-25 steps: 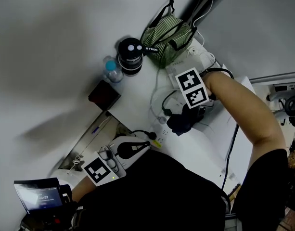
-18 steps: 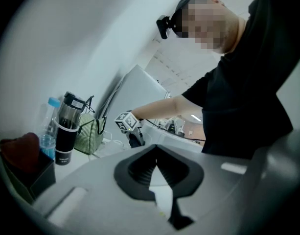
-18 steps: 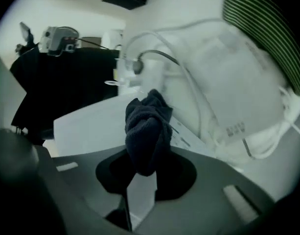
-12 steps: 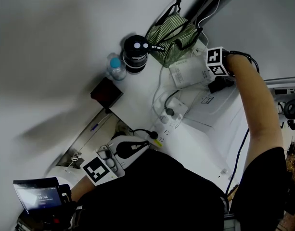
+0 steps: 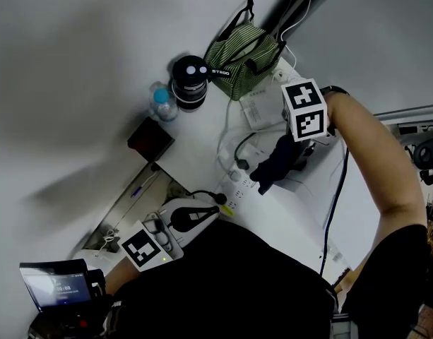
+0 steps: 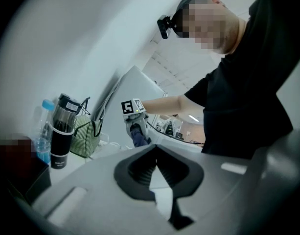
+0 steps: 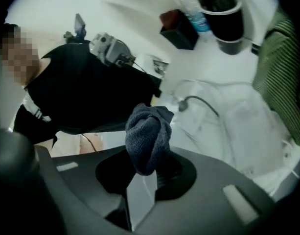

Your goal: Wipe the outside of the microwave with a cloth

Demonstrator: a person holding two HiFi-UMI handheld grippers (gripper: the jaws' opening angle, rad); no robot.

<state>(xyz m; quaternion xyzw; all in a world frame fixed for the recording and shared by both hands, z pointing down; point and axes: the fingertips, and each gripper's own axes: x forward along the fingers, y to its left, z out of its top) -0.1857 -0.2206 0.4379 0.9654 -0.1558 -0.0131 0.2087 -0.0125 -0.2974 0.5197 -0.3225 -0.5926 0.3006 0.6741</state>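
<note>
My right gripper [image 5: 289, 155] is clamped on the dark cloth [image 7: 149, 135], centre-right of the frame, over the white microwave [image 5: 301, 210]. I judge the cloth soft and light; grip it bunched. My left gripper [image 6: 154, 155] is closed and empty.

White table [image 5: 199, 138], plain grey wall [image 5: 75, 62] — shadowed

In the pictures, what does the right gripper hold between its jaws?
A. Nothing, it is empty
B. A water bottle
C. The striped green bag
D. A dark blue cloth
D: the right gripper view shows the right gripper with its jaws closed on a bunched dark blue cloth, which sticks out past them.
</note>
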